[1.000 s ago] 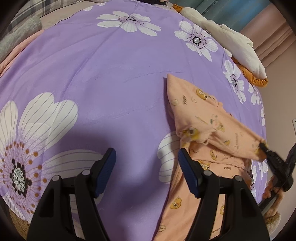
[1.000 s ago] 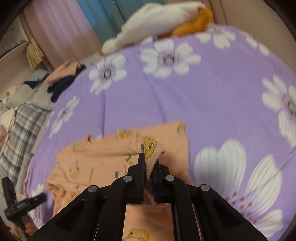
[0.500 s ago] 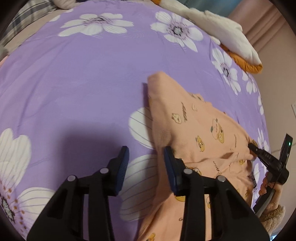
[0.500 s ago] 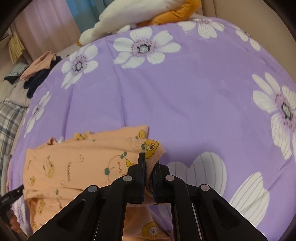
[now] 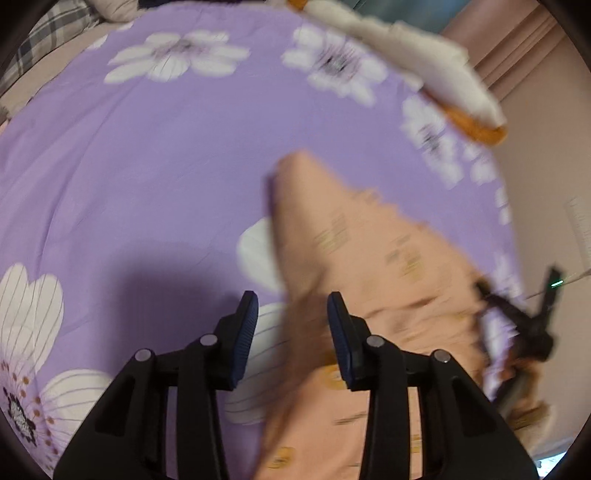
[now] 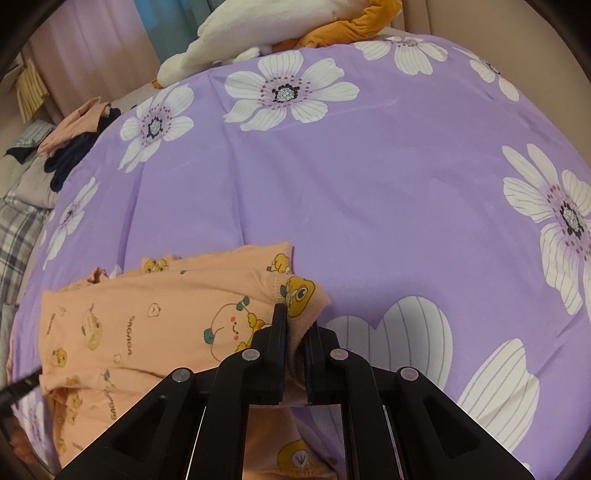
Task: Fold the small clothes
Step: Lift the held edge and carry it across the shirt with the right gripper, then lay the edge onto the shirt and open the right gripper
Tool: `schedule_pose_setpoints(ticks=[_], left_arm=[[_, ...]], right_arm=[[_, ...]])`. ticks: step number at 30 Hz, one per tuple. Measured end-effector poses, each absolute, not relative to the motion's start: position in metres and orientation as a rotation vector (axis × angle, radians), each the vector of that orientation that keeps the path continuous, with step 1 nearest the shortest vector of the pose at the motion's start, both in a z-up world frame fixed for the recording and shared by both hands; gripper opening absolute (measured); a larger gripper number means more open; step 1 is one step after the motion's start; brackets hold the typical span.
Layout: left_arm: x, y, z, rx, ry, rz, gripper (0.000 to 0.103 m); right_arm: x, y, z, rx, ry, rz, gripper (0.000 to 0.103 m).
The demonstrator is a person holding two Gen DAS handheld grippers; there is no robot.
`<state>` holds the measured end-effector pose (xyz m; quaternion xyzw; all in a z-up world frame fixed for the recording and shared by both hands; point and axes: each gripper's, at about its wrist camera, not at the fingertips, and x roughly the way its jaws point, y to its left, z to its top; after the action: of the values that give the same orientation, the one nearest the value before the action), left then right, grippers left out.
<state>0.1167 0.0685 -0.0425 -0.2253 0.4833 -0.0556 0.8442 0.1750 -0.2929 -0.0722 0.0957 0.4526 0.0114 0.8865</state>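
Garment (image 6: 155,325): a small peach-orange piece of children's clothing printed with cartoon animals and fruit, lying on the purple floral bed cover (image 6: 369,184). In the right wrist view it occupies the lower left of the bed, partly doubled over itself, with one layer resting on another and a second edge showing just behind the upper fold line.

Right gripper (image 6: 295,325): jaws closed down to a narrow gap, with a bunched corner of the garment pinched between them. The clamped corner stands up above the fingertips and shows a yellow cartoon figure. The fabric leads from this corner leftward across the bed.

Left gripper (image 5: 291,314): jaws apart, with nothing between the blue-padded fingers (image 5: 245,332). It hangs above the bed at the left edge of the garment (image 5: 369,258); the right finger lies over the orange fabric, the left finger over the purple cover and a white petal. The left wrist view is motion-blurred, so contact between finger and fabric cannot be determined.

Surroundings: a white and orange plush toy (image 6: 280,33) lies at the far edge of the bed. A pile of dark and peach clothes (image 6: 74,136) sits at the far left, beside plaid fabric (image 6: 14,229).
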Motion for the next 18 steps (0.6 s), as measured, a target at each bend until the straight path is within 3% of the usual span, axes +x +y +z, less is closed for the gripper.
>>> schedule_pose_setpoints(ticks=[4, 11, 18], left_arm=[[0.129, 0.052, -0.030, -0.427, 0.993, -0.144, 0.037], [0.151, 0.030, -0.079, -0.311, 1.128, -0.085, 0.039], [0.138, 0.028, -0.084, -0.278, 1.111, -0.099, 0.042]], right_arm=[[0.174, -0.292, -0.068, 0.196, 0.937, 0.029, 0.007], [0.175, -0.294, -0.070, 0.210, 0.944, 0.028, 0.007], [0.175, -0.294, -0.073, 0.198, 0.957, 0.023, 0.007]])
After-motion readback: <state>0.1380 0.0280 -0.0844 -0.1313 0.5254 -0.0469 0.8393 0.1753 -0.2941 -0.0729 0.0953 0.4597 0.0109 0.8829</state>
